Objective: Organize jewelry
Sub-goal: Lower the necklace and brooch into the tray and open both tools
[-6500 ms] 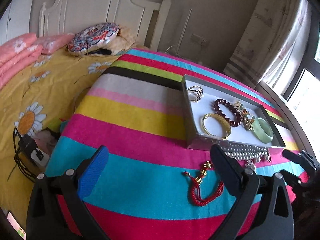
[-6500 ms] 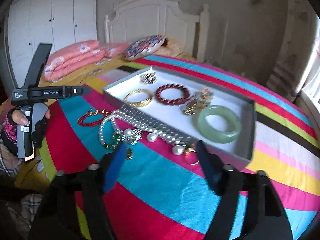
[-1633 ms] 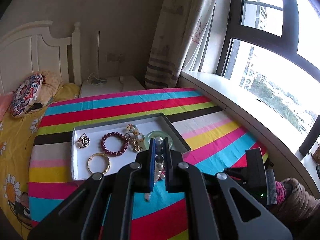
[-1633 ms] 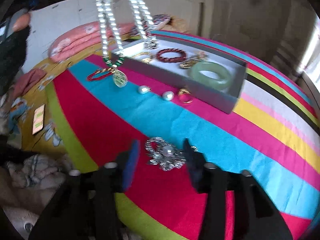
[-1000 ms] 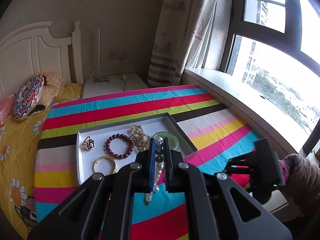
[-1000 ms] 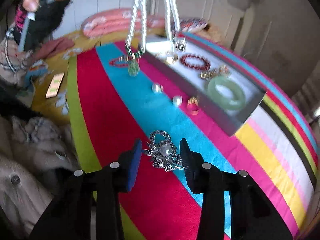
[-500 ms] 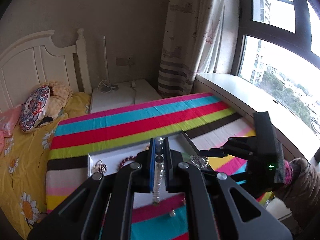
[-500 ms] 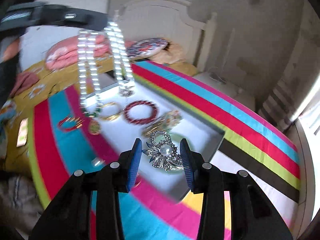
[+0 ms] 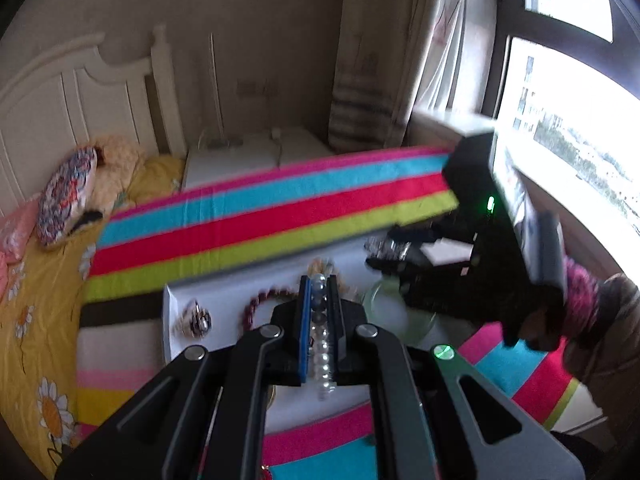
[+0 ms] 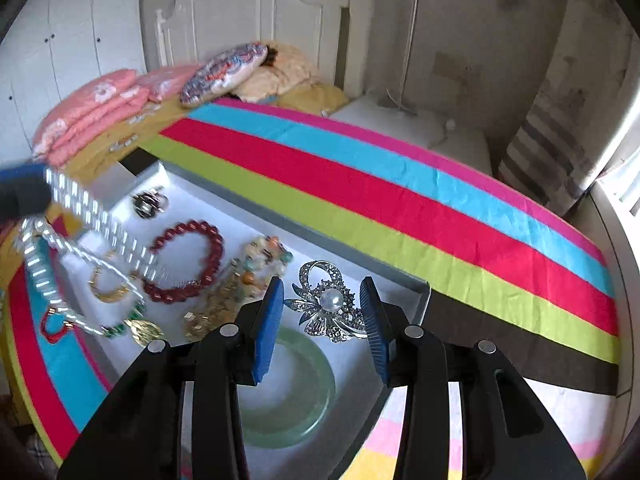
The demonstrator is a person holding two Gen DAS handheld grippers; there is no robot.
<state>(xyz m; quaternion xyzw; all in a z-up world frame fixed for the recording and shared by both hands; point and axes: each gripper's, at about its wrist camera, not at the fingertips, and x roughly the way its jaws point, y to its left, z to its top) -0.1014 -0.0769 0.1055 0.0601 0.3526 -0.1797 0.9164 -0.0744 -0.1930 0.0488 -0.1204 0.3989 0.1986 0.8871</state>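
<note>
My left gripper [image 9: 319,300] is shut on a pearl necklace [image 9: 322,344], held above the grey jewelry tray [image 9: 170,320]. In the right wrist view the necklace [image 10: 96,216] hangs over the tray's left part, its pendant [image 10: 146,330] low over the tray floor. My right gripper [image 10: 322,308] is over the tray's right end, its blue pads [image 10: 268,320] spread around a silver pearl brooch [image 10: 330,306]; whether the pads still touch it I cannot tell. The tray [image 10: 420,300] holds a ring [image 10: 150,202], a red bead bracelet [image 10: 186,260], a gold bangle [image 10: 106,284], a mixed bead bracelet [image 10: 264,256] and a green jade bangle [image 10: 284,396].
The tray sits on a striped cloth [image 10: 380,200] over a bed. A red cord bracelet [image 10: 54,326] lies on the cloth left of the tray. Pillows [image 10: 224,70] and a headboard [image 10: 256,12] stand behind. A window [image 9: 568,128] is at the right.
Both grippers have come in lower over the tray. The necklace's pendant now hangs down to the tray, and the right gripper's pads have spread wider around the brooch.
</note>
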